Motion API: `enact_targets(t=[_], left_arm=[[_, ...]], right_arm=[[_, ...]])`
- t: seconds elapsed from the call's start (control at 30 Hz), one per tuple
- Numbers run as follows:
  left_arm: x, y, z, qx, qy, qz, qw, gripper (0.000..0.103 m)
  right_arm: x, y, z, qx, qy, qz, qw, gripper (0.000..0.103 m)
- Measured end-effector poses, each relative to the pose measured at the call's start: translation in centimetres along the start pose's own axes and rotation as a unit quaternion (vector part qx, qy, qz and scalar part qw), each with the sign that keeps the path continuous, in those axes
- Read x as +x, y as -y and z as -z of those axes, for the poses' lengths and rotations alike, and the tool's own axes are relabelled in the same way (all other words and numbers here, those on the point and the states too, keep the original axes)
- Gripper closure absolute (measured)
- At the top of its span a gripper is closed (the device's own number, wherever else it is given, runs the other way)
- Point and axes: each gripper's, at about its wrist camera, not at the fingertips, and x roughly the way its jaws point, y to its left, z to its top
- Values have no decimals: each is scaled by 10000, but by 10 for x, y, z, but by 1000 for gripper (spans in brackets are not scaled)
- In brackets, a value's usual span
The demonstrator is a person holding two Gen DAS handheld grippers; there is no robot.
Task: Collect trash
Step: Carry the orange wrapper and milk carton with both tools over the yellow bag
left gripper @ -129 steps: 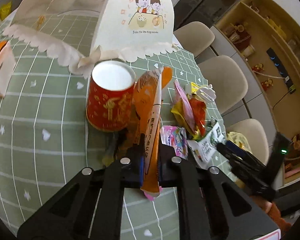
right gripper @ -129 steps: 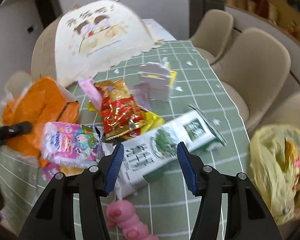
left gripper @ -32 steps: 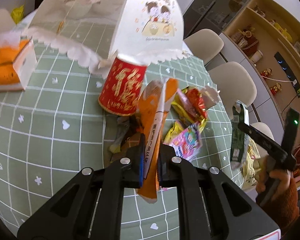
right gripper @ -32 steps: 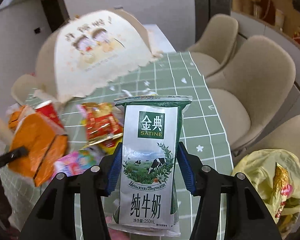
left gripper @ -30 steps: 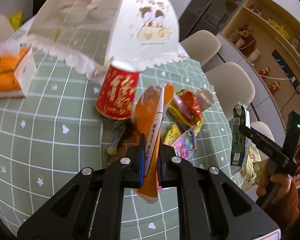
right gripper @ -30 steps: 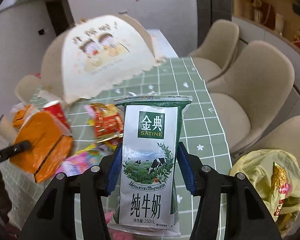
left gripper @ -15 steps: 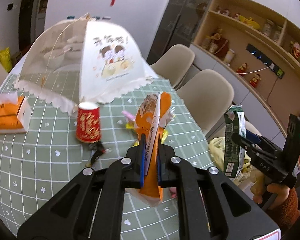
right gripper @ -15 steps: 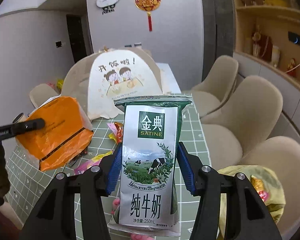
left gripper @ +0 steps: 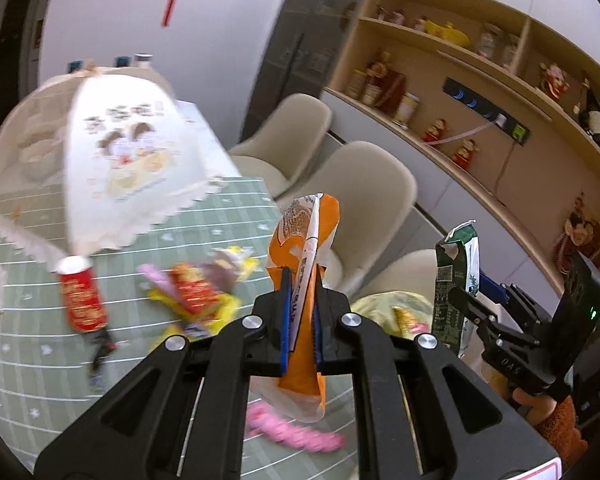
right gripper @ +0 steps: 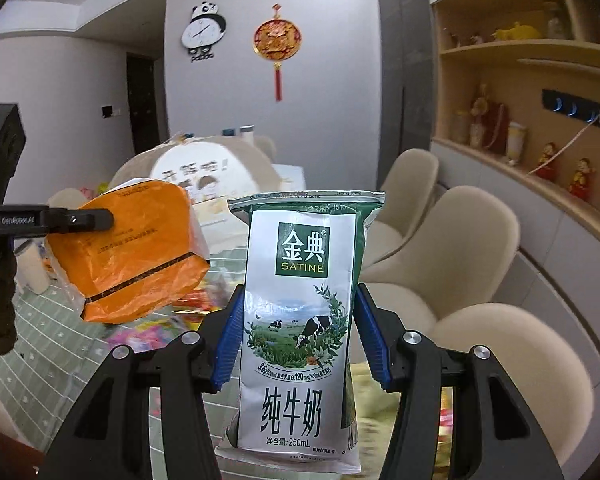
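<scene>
Milk pouch point(right gripper: 300, 312) (green and white, printed 250 mL): upright between the right gripper point(right gripper: 300, 340) jaws, blue pads pressing on both side edges, held in the air above the table point(left gripper: 32, 368) edge. Jaws stand wide, but only as wide as the pouch. Top corner looks torn open in the left wrist view.

Orange wrapper point(left gripper: 306, 280): pinched flat between the left gripper point(left gripper: 300, 320) jaws, which are pressed nearly together on it. Also off the table, hanging to the left of the pouch in the right wrist view.

Left on the table: red paper cup point(left gripper: 80, 298), a loose heap of red and yellow snack wrappers point(left gripper: 196, 292), a pink wrapper point(left gripper: 296, 436) near the table edge. Food cover point(left gripper: 100, 168) behind them, not trash.

Container: yellow plastic bag point(left gripper: 384, 310) below and between the two grippers, beside a beige chair point(left gripper: 360, 200). At least one snack wrapper shows inside; how full it is, cannot tell. Mouth opening mostly hidden by the grippers.

Risks, judged:
- Pouch is soft and gripped only at its edges; it could slip or fold, and dregs could drip from the torn corner if tipped.
- Bag mouth is limp; a release off-centre would drop trash on the chair or floor.
- Wrapper is light and may cling to a pad on release.
- Both grippers heading to one bag could collide.
</scene>
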Motion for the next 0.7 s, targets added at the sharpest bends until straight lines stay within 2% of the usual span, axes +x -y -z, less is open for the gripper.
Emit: enact_targets(t=[0.17, 0.37, 0.43, 0.6, 0.7], left_arm=[[47, 53, -11, 50, -259, 524, 9983, 95], [117, 120, 1, 187, -817, 1026, 9912, 95], [142, 135, 8, 107, -1089, 1234, 9863, 95], [200, 167, 27, -109, -1752, 1866, 9666, 95], [231, 178, 40, -183, -2077, 1792, 9615, 95]], right_arm=[[-20, 62, 12, 91, 83, 328, 9994, 53], [-34, 132, 30, 427, 45, 767, 9961, 53], [-39, 153, 36, 584, 51, 884, 9944, 53], [-44, 198, 50, 905, 58, 1085, 9899, 53], [-42, 220, 55, 1043, 1, 1125, 9882, 53]])
